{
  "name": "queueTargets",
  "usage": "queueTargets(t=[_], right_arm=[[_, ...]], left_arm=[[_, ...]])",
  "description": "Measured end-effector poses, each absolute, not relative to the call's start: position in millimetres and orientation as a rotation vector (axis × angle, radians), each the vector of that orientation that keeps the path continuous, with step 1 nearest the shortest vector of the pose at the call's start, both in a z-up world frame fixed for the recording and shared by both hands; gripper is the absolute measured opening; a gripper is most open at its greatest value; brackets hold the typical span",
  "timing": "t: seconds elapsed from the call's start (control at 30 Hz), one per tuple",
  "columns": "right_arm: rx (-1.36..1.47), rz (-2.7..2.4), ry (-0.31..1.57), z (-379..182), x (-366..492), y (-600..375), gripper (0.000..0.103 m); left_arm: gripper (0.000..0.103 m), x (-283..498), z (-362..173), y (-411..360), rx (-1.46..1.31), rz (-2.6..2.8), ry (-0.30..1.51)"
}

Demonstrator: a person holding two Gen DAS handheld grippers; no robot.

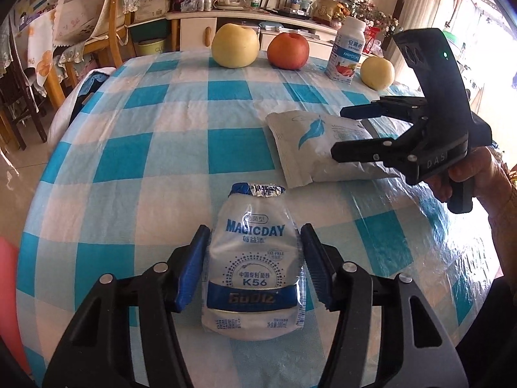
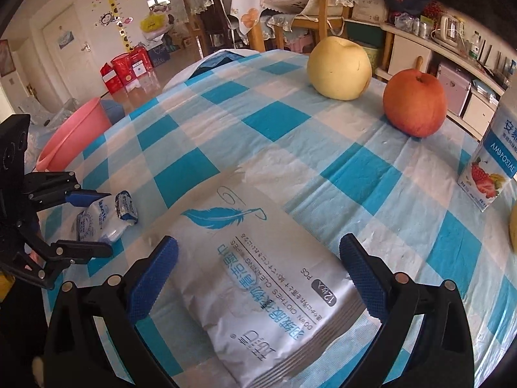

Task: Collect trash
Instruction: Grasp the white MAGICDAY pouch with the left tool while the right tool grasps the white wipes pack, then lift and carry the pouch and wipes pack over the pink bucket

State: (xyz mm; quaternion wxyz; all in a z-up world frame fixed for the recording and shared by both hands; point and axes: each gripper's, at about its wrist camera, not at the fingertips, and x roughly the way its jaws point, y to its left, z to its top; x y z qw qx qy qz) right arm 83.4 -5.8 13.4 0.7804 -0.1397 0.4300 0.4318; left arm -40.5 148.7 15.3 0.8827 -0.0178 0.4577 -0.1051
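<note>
A crushed white MAGICDAY drink bottle [image 1: 255, 262] lies on the blue checked tablecloth [image 1: 161, 135]. My left gripper [image 1: 255, 258] is open with its blue pads on either side of the bottle, close to it. A silver wipes packet with a blue feather [image 2: 258, 278] lies flat to the right. My right gripper [image 2: 258, 268] is open and straddles the packet, its pads apart from it. The right gripper also shows in the left wrist view [image 1: 337, 132], over the packet [image 1: 316, 145]. The left gripper [image 2: 108, 223] and bottle [image 2: 103, 216] show in the right wrist view.
At the table's far edge stand a yellow pear [image 1: 235, 45], a red apple [image 1: 288, 51], a yogurt carton [image 1: 346, 52] and another yellow fruit [image 1: 377, 72]. A pink basin [image 2: 74, 132] sits off the table's left side. Chairs and a cabinet stand beyond.
</note>
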Motion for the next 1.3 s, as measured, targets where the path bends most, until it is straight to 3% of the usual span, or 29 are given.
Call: queueTargets(t=[0.9,1.07,1.3], right_arm=[[-0.466,0.893,0.927,7,24,23,0.098],[-0.403,0.845,0.919,11,21,19,0.085],[-0.328,0.756,0.916,14,16,16,0.081]], left_arm=[[0.059,-43,25,191,-0.210,-0.096,0.882],[0.059,-44,29,194,-0.214,-0.089,0.861],[0.059,-48,35,201,-0.221,-0.072,0.828]])
